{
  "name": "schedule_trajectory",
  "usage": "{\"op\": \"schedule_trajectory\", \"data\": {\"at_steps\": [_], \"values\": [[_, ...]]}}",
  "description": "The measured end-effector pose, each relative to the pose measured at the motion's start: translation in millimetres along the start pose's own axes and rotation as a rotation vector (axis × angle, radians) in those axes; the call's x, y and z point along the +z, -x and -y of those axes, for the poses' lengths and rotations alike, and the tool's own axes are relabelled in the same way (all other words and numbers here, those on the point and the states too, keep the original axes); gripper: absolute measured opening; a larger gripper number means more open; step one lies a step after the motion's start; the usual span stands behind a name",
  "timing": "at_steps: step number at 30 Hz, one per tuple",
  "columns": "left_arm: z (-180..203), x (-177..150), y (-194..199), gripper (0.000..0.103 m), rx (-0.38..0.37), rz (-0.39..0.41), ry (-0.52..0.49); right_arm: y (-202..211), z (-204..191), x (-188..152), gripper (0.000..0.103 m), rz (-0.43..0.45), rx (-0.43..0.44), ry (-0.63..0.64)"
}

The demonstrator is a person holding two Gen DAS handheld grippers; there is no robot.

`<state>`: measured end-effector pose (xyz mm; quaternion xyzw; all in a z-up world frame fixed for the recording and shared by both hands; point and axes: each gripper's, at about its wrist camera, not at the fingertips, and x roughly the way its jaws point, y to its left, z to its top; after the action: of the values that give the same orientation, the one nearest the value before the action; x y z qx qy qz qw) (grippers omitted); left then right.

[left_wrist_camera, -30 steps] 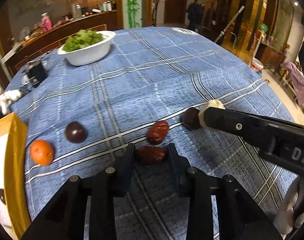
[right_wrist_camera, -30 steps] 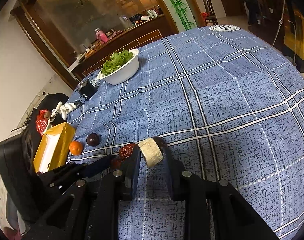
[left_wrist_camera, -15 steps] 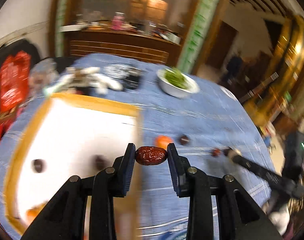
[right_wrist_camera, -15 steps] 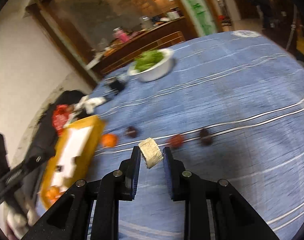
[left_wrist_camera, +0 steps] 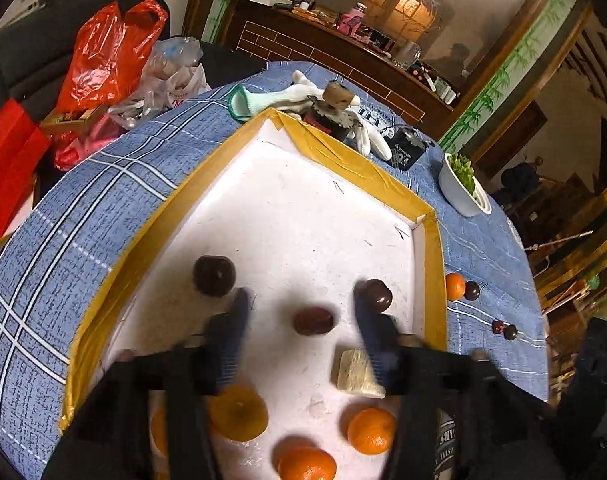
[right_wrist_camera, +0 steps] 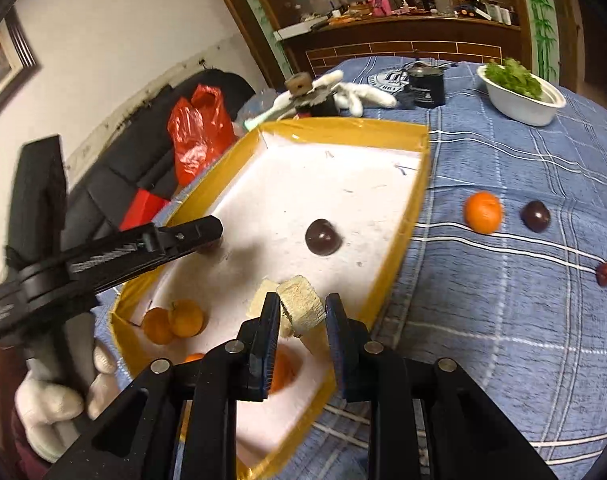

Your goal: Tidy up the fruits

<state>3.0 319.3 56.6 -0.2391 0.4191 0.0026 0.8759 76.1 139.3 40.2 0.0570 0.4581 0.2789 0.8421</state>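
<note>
Two hand-held grippers over a yellow-rimmed white tray (left_wrist_camera: pixel 431 280). Left gripper (left_wrist_camera: pixel 299 320): jaws have just been opening, now apart, a red date (left_wrist_camera: pixel 313 321) loose between them on the tray floor. Right gripper (right_wrist_camera: pixel 301 314): jaws have just been opening; pale spongy block (right_wrist_camera: pixel 301 306) between them, touching the left pad only. One orange (right_wrist_camera: pixel 482 213) and one dark plum (right_wrist_camera: pixel 535 216) on the blue tablecloth (right_wrist_camera: pixel 503 320), just beside the tray's right edge.

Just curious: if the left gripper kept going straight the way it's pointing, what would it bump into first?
Probably the red date lying between the left gripper's just-opened jaws, or the tray's white floor just beyond; depth is hard to judge.
</note>
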Motion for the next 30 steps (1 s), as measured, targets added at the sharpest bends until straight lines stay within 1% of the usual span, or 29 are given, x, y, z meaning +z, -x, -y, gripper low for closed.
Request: {"op": "schedule_trajectory", "data": {"at_steps": [1, 2, 3, 5, 7, 9, 11, 13, 15, 17, 20, 22, 24, 26, 27, 29, 30], "values": [[0, -1, 5, 0.063, -0.009, 0.011, -0.002, -1, -1, 1, 0.041, -0.008, -0.004, -0.002], [-1, 0, 8, 0.064, -0.016, 0.016, -0.004, -2, -2, 1, 0.055, -0.013, -0.008, -0.009], [-1, 0, 13, 0.065, -0.022, 0.020, -0.005, 0, -2, 2, 0.058, -0.006, -0.006, -0.015], [1, -1, 25, 0.074, -0.022, 0.027, -0.003, 10, -2, 5, 0.058, 0.021, -0.025, -0.018], [4, -2, 41, 0.077, -0.030, 0.049, 0.000, 28, 1, 8, 0.058, 0.049, -0.047, -0.020], [8, -6, 59, 0.080, -0.064, 0.084, -0.006, 52, 8, 6, 0.058, 0.084, -0.064, -0.038], [15, -12, 81, 0.080, -0.116, 0.123, -0.020, 82, 24, 0, 0.058, 0.125, -0.041, -0.097], [22, -19, 97, 0.080, -0.167, 0.145, -0.034, 117, 49, -13, 0.058, 0.185, 0.007, -0.201], [29, -25, 113, 0.080, -0.214, 0.158, -0.043, 150, 75, -30, 0.060, 0.226, 0.037, -0.308], [38, -30, 130, 0.080, -0.254, 0.166, -0.058, 182, 99, -49, 0.060, 0.247, 0.037, -0.386], [52, -34, 162, 0.080, -0.312, 0.203, -0.093, 239, 130, -73, 0.060, 0.276, -0.034, -0.457], [59, -34, 188, 0.080, -0.339, 0.247, -0.125, 291, 146, -83, 0.060, 0.334, -0.096, -0.473], [64, -31, 213, 0.080, -0.346, 0.283, -0.157, 343, 152, -90, 0.060, 0.409, -0.189, -0.460], [70, -25, 233, 0.080, -0.334, 0.316, -0.194, 394, 151, -95, 0.060, 0.479, -0.266, -0.445], [72, -22, 244, 0.080, -0.317, 0.340, -0.214, 425, 149, -96, 0.060, 0.520, -0.311, -0.439], [77, -10, 266, 0.080, -0.276, 0.380, -0.251, 465, 144, -94, 0.061, 0.564, -0.366, -0.435], [78, -2, 279, 0.080, -0.258, 0.401, -0.261, 488, 141, -91, 0.061, 0.592, -0.375, -0.436]]}}
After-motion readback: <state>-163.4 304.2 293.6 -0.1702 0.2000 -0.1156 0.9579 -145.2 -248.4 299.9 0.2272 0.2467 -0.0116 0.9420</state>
